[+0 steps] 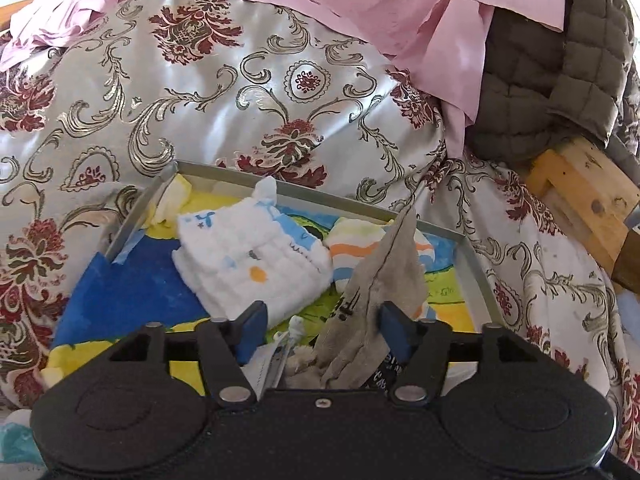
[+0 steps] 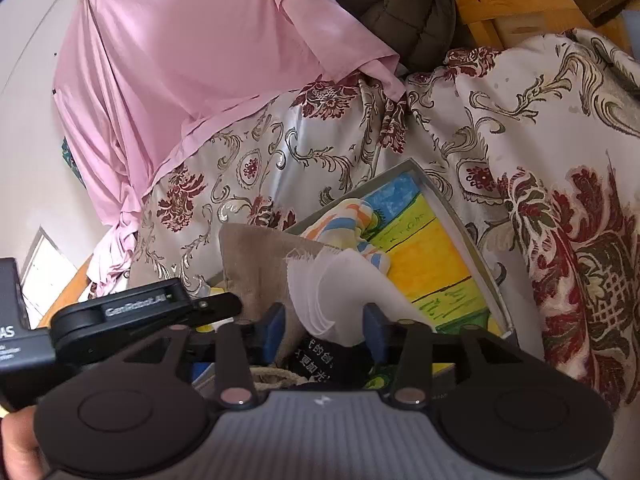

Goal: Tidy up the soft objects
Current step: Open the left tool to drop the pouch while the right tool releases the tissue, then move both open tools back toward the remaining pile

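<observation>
Release step over tray on bed: left gripper jaws parted, grey cloth slack between; right gripper half-open around white cloth; next, withdraw clear.

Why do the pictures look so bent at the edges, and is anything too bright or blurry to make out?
Left wrist view: the fisheye lens curves the tray rim, and the satin bedspread glares where daylight hits it. Right wrist view: dark corners, a washed-out pale wall, and the white cloth close to the lens looks soft.
</observation>
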The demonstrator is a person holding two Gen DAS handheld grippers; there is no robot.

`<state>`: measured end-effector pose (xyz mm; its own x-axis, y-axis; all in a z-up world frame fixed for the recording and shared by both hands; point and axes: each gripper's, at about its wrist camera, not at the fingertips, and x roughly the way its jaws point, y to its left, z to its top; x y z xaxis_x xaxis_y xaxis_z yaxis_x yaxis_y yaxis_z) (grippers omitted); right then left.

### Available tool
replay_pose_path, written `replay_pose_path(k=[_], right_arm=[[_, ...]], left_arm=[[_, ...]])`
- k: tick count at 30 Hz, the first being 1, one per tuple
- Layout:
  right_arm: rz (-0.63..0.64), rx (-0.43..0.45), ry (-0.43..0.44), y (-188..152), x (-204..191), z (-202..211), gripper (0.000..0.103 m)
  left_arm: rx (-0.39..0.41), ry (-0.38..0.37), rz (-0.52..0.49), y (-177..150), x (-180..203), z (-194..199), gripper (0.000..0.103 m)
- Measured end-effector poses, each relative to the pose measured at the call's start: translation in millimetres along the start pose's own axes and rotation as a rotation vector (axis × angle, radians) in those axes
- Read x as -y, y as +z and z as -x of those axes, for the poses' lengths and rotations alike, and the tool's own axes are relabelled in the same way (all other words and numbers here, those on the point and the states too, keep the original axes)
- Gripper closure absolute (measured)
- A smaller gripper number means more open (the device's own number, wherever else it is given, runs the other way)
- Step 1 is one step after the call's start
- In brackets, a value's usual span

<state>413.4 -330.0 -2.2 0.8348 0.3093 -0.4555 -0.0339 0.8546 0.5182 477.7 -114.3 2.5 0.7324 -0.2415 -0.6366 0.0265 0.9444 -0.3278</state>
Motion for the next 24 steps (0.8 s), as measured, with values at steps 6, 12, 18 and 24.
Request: replay_pose_path(k=[6,12,18,24], right_arm=[[0.029,0.004,-0.028,-1,-10,15,0.035],[0.056,0.033,-0.034,-4,-24,43,0.023],[0.118,0.114,-0.031,-10,-47,80,0.014],[0.192,0.218,-0.036,-23,-74,122,0.006]], left_arm=[[0.011,0.003,-0.004,-2,-6,23,0.03],[0.035,0.002,0.01,-6,-14,53,0.024],[0.083,-0.016,-0.02,-20,-19,95,0.017],[0.181,-0.037,-0.093,-39,-19,150,0.007]])
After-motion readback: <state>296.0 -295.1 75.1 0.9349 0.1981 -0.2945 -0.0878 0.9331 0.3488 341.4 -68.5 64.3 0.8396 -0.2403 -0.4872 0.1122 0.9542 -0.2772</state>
